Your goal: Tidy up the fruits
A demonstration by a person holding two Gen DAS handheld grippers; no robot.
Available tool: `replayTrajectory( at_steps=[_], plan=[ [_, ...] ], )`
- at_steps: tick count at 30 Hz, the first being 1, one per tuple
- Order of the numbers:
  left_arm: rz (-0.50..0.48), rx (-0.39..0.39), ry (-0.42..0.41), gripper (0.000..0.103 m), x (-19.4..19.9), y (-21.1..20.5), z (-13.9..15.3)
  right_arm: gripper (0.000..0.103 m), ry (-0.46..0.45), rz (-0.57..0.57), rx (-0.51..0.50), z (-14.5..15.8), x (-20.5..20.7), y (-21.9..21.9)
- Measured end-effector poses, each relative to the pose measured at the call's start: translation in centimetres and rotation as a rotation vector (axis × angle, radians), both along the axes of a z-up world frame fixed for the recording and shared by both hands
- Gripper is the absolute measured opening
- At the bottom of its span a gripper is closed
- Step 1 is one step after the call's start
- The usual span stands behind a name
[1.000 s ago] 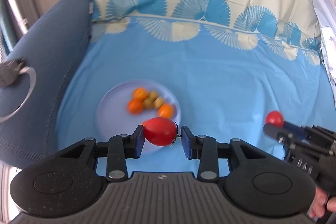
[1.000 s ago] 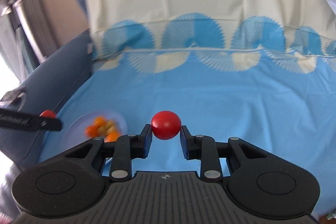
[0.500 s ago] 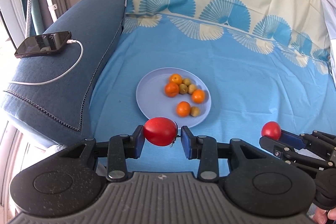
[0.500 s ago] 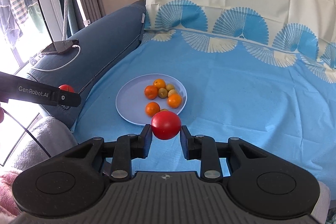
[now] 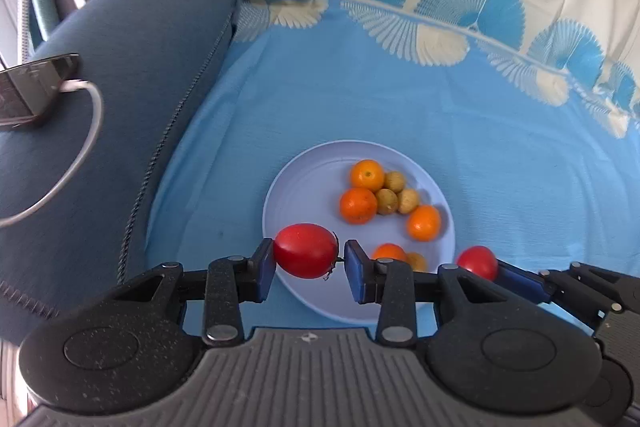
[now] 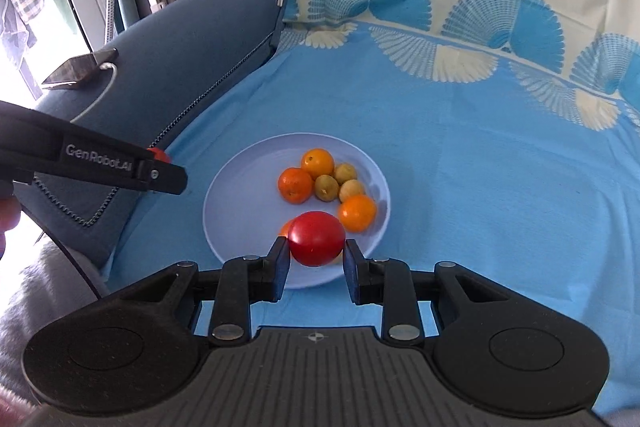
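Both grippers have come in closer over the plate (image 5: 280, 211) since half a second ago, and the plate now sits larger and nearer under the fingers in both views.

The left gripper (image 5: 306, 253) is clamped on a red tomato (image 5: 305, 250), the jaws closed to the tomato's width. The tomato's long axis runs sideways, jaw to jaw, with its stem end against the right-hand pad. It hangs over the near left rim of the plate, so the plate's bare left half lies straight ahead of it and a little below.

The right gripper (image 6: 316, 251) is likewise closed on a second tomato (image 6: 316, 238), a rounder one. This one hangs over the near part of the plate, in front of the fruit pile. From the left wrist view the same tomato shows at the plate's near right edge.

I judge the right gripper the better placed to let go first, since its tomato is already inside the rim, though it sits right above fruit and could roll off it. The left has open plate ahead.

Counting: two tomatoes, both held. On the plate are four oranges (image 5: 358, 205) and four small yellow-green fruits (image 5: 387, 201), one of each half hidden behind the fingers at the plate's near side. Left of the plate, on the sofa arm (image 5: 132, 67), lies one phone (image 5: 28, 87) with one cable (image 5: 86, 131).
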State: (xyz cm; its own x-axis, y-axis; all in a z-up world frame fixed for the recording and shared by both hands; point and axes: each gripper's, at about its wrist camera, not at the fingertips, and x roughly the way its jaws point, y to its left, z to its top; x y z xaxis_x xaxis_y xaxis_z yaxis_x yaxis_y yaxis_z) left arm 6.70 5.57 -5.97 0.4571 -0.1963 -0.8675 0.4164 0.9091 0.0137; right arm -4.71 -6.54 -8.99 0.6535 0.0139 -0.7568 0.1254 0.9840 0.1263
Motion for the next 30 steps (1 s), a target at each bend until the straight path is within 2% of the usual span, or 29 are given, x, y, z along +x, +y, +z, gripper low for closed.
replayTrajectory(
  at_steps=[8, 10, 11, 12, 13, 14, 15, 18, 21, 25, 30],
  plan=[
    [-0.007, 0.059, 0.055, 0.042, 4.3, -1.5, -4.6, 0.03, 0.066, 0.029, -0.018, -3.4, 5.2, 0.0],
    [-0.028, 0.052, 0.069, 0.043, 4.8, -1.5, -5.1, 0.031, 0.08, 0.034, -0.024, -3.9, 6.0, 0.0],
    [-0.036, 0.046, 0.066, 0.054, 4.9, -1.4, -5.0, 0.031, 0.083, 0.039, -0.023, -4.0, 6.3, 0.0],
    [-0.041, 0.043, 0.053, 0.074, 4.9, -1.4, -4.7, 0.033, 0.081, 0.045, -0.019, -4.0, 6.4, 0.0],
    [-0.043, 0.037, 0.029, 0.085, 4.7, -1.1, -4.1, 0.036, 0.075, 0.045, -0.02, -3.7, 6.3, 0.0],
    [-0.038, 0.029, 0.0, 0.1, 4.3, -0.8, -3.4, 0.046, 0.062, 0.039, -0.024, -3.3, 6.1, -0.1],
    [-0.034, 0.013, -0.028, 0.102, 3.7, -0.3, -2.6, 0.057, 0.046, 0.033, -0.029, -2.7, 5.6, -0.1],
    [-0.029, -0.01, -0.045, 0.102, 1.3, 1.0, -0.5, 0.076, 0.022, 0.001, -0.034, -0.7, 3.3, -0.2],
    [0.018, -0.005, -0.032, 0.103, -1.5, 2.8, 0.6, 0.089, 0.026, -0.062, -0.014, 1.3, 0.1, -0.1],
    [0.084, 0.007, -0.02, 0.103, -5.2, 4.4, 1.9, 0.097, 0.015, -0.132, 0.031, 3.3, -4.1, 0.7],
    [0.091, 0.036, -0.056, 0.103, -8.8, 5.3, 3.2, 0.1, -0.025, -0.133, -0.04, 4.5, -8.1, 2.3]
  ],
)
